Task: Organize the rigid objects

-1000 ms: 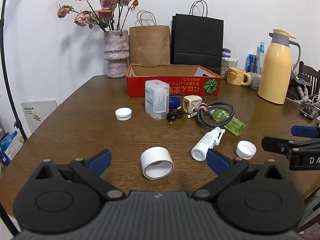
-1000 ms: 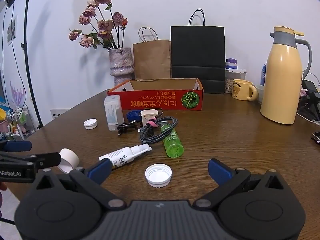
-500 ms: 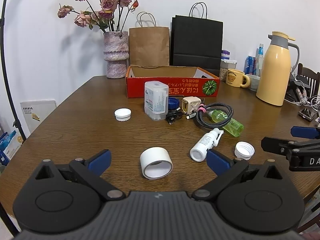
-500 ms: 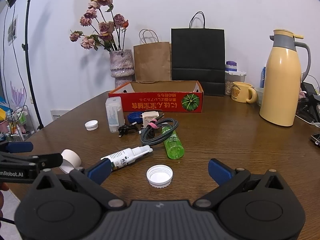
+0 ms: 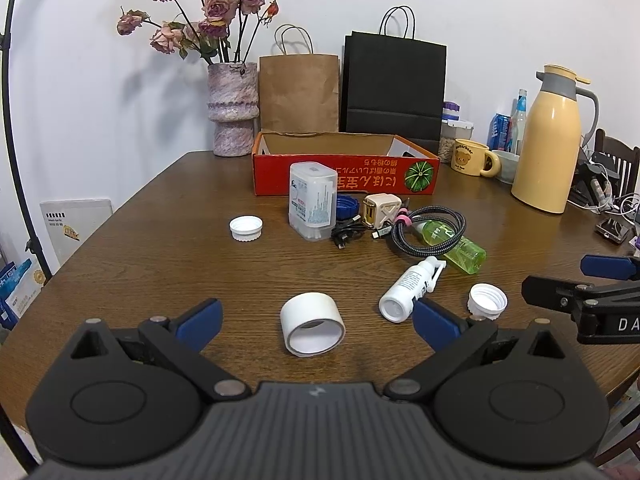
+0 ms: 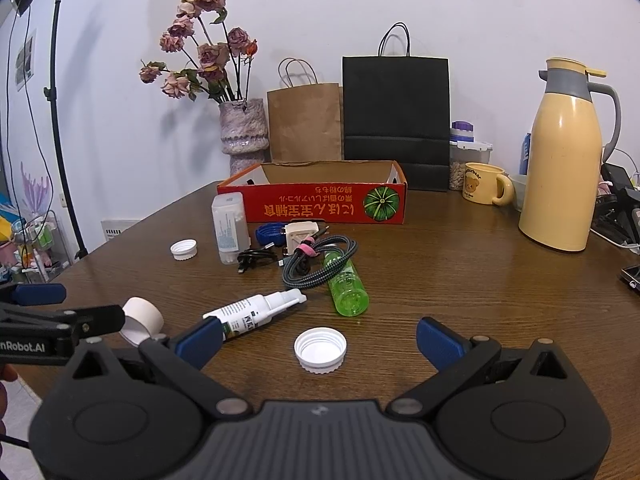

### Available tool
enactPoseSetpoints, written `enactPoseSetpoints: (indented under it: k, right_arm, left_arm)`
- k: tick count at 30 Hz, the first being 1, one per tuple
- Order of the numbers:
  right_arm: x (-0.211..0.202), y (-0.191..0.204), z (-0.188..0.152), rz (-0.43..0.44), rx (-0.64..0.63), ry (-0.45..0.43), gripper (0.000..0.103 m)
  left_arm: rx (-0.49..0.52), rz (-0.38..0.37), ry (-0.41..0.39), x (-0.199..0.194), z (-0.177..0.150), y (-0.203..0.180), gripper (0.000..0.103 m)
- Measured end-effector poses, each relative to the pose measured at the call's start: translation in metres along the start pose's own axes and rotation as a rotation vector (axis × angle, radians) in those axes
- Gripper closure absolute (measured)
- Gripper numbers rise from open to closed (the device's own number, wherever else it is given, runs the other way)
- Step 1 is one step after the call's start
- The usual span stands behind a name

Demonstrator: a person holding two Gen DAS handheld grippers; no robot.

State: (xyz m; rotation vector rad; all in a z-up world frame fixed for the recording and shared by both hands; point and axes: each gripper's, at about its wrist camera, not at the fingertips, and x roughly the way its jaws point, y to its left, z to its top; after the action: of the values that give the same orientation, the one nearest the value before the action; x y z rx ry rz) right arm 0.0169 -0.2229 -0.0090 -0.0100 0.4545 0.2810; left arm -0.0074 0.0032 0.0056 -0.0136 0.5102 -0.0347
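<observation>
Dark wood counter (image 5: pixel 160 264) under a white wall carries the clutter. Nearest the left tongs (image 5: pixel 316 318) lies the white tape roll (image 5: pixel 312 323), on its side between the widely spread, empty blue tips, its open bore facing the camera and its axis running away toward the red box (image 5: pixel 344 174). To take it well, I would lower the tongs and close across the rim, squeezing gently so it neither rolls nor squirts out. Just right of it the white spray bottle (image 5: pixel 410 290) lies with its long axis slanting, nozzle toward the green bottle (image 5: pixel 456 246). The right tongs (image 6: pixel 320 338), equally wide and empty, frame a white cap (image 6: pixel 320 350), open side up.
</observation>
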Motion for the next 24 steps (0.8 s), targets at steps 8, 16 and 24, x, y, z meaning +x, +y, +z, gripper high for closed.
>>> enactPoseSetpoints:
  k: [8, 16, 24]
  right_arm:
    - [-0.0027, 0.0003, -0.0009, 0.0, -0.002, -0.004, 0.0]
    - [-0.0036, 0.0002, -0.0009, 0.0, -0.003, -0.005, 0.0]
    - [-0.0038, 0.0008, 0.0, 0.0, -0.005, -0.004, 0.0]
  left_arm:
    - [-0.003, -0.001, -0.001, -0.0005, 0.0001, 0.0006, 0.0]
    - [-0.007, 0.0, -0.005, -0.0018, -0.0013, 0.0009, 0.0]
    - [-0.007, -0.001, -0.007, -0.002, -0.0015, 0.001, 0.0]
